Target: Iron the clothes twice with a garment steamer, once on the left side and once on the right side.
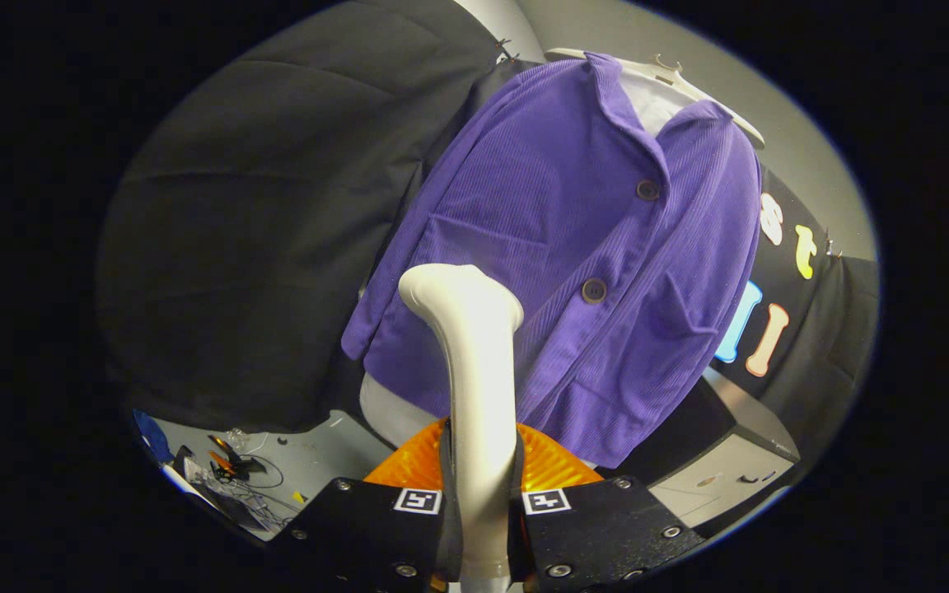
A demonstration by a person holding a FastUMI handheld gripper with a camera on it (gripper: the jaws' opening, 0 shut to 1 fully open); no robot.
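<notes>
A purple corduroy jacket (573, 255) with dark buttons hangs on a white hanger (672, 78) ahead of me, over a white shirt. My gripper (481, 502) is shut on the white handle of the garment steamer (474, 362), which rises from between the fingers. The steamer's head sits in front of the jacket's lower left panel, close to or touching the cloth; I cannot tell which. The view is tilted, so the jacket leans.
Black cloth (277, 206) covers the booth wall behind and left of the jacket. A pale floor patch (293, 461) below left holds cables and small tools. A grey cabinet (730, 469) stands below right of the jacket.
</notes>
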